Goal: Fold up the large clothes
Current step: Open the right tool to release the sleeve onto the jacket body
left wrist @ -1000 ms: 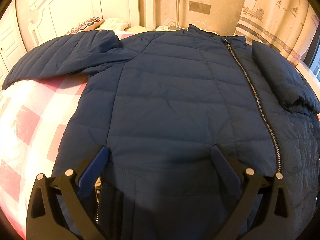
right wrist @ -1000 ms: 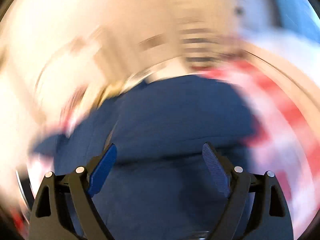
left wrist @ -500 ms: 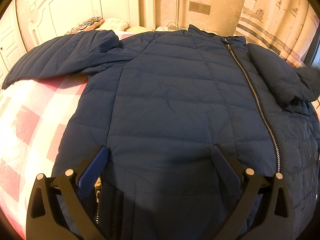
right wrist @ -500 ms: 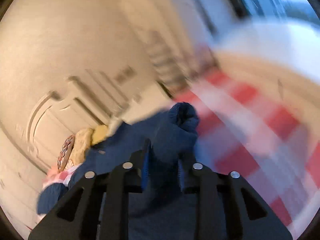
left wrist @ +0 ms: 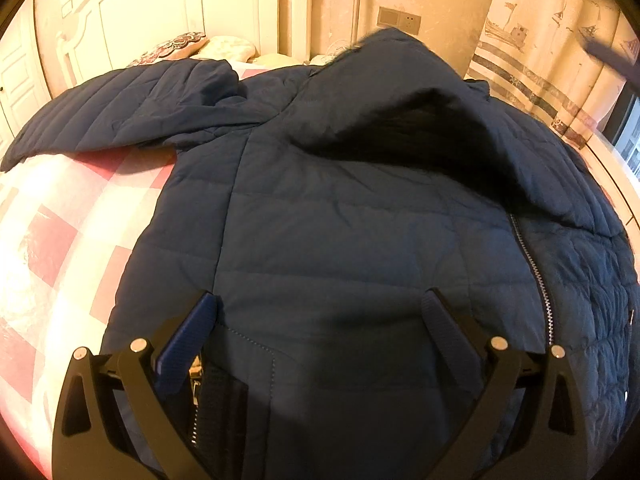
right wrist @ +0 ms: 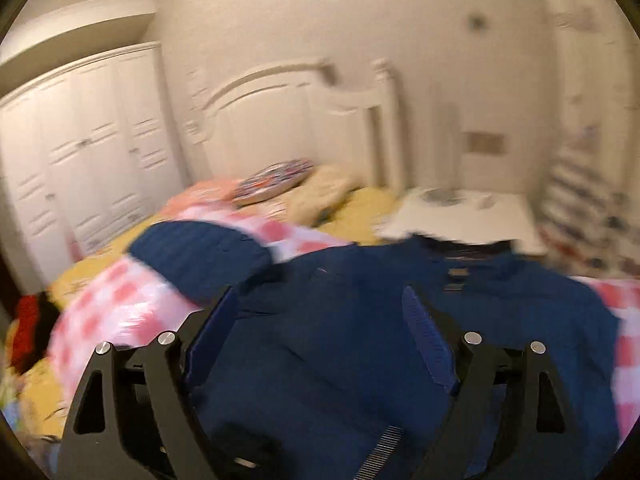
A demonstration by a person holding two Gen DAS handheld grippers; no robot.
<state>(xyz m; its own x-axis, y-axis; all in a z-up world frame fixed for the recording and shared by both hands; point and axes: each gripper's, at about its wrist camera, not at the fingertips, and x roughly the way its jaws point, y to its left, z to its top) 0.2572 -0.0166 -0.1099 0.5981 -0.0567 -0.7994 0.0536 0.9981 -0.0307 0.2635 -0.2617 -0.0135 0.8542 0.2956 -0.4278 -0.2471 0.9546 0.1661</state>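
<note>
Jacket (left wrist: 340, 240) spread beneath left hand-held gripper (left wrist: 320, 316); jaws wide.

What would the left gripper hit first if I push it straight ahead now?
Most likely the jacket. The open left gripper hangs low over its front panel near the hem, so the quilted fabric comes first, before the folded-over sleeve. Depth is unclear in this fisheye view.

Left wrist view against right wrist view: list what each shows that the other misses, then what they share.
Only the left wrist view shows the zipper and the sleeve folded across the chest. Only the right wrist view shows the white wardrobe and nightstand. Both show the navy jacket on the pink checked bedspread, the headboard, and an open gripper: left gripper, right gripper.
</note>
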